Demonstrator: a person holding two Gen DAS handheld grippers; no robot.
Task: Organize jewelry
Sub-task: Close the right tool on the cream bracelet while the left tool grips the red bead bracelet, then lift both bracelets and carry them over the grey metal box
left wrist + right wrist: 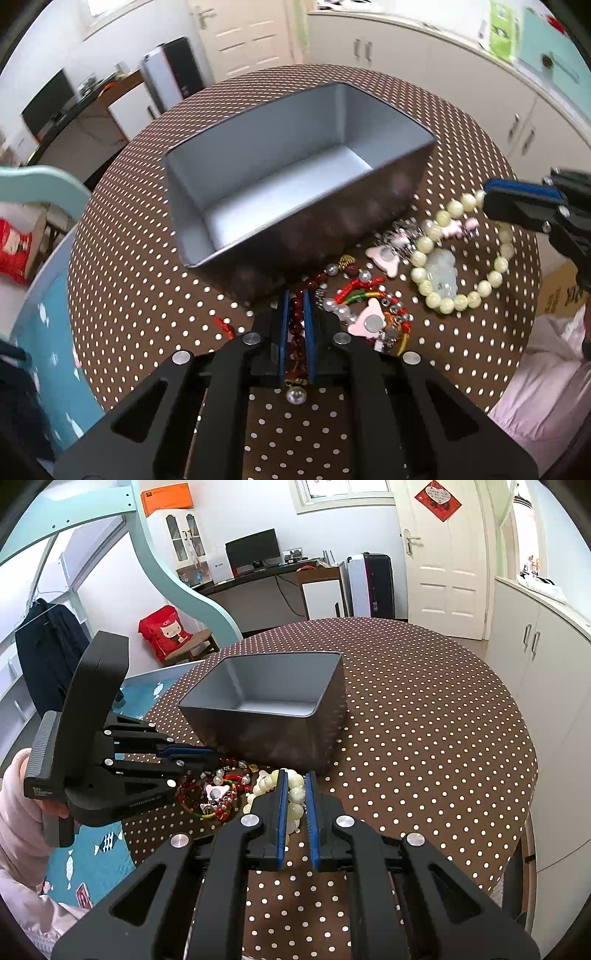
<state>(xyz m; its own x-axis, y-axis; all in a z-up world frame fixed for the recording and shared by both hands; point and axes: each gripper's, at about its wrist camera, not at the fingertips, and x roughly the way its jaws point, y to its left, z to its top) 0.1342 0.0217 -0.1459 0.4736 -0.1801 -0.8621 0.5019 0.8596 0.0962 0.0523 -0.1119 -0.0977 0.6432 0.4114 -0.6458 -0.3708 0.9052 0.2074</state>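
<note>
Nearest, the left tool was clamped narrowly on a dark red beaded bracelet lying on the round brown surface with white polka dots, while the right tool pinched a cream-white beaded bracelet with a pale jade pendant. Just beyond them, a tangle of red, yellow and green cord bracelets with pink charms lay close against the near wall of an open rectangular grey metal tin standing further back on the surface.

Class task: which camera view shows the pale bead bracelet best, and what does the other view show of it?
The left wrist view: the pale bracelet lies as a nearly whole loop with its jade-like pendant, the right tool at one bead. In the right wrist view, the bracelet is bunched between the tool's fingers, mostly hidden.
</note>
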